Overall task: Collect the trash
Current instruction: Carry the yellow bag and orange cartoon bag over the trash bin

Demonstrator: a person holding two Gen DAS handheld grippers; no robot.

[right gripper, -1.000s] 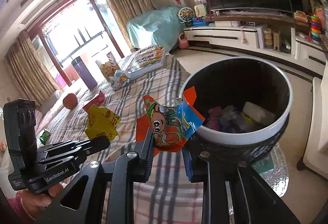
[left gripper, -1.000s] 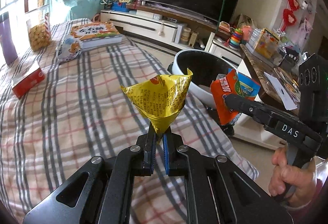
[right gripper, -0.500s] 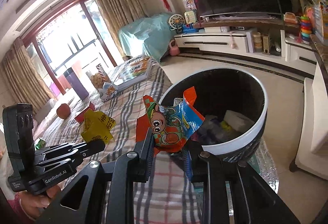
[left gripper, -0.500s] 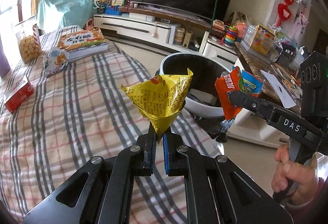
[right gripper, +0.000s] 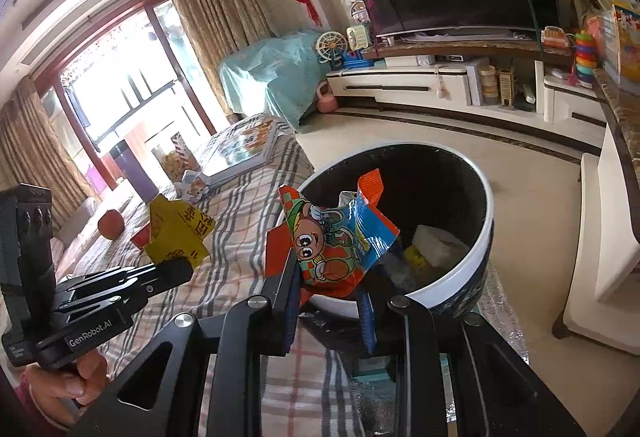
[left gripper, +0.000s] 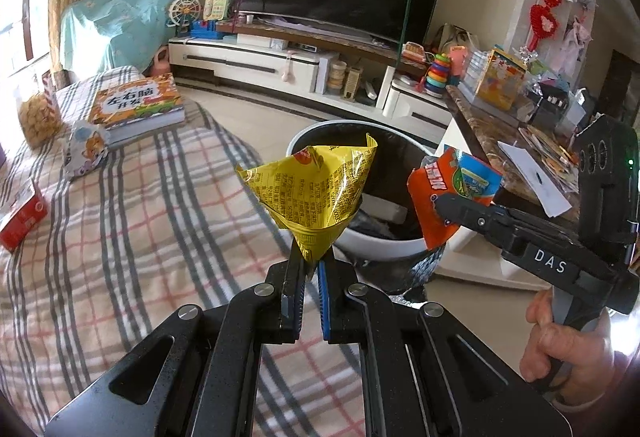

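My left gripper (left gripper: 311,261) is shut on a yellow snack wrapper (left gripper: 312,193), held over the table edge just in front of the trash bin (left gripper: 380,249). It also shows in the right wrist view (right gripper: 176,265) with the yellow wrapper (right gripper: 176,233). My right gripper (right gripper: 330,285) is shut on an orange and blue cartoon snack wrapper (right gripper: 336,241), held at the near rim of the round white bin (right gripper: 476,257), which holds trash in a black liner. The right gripper (left gripper: 440,209) and its wrapper (left gripper: 452,189) show in the left wrist view, at the bin's right rim.
The table has a plaid cloth (left gripper: 120,237). On it lie a book (left gripper: 136,109), a small cartoon packet (left gripper: 84,149), a red box (left gripper: 20,217) and a snack jar (left gripper: 36,113). A TV cabinet (left gripper: 280,65) stands behind. A cluttered counter (left gripper: 520,141) is at the right.
Both grippers have moved with their wrappers toward the bin, which now appears larger and closer. Both stay shut on their wrappers.
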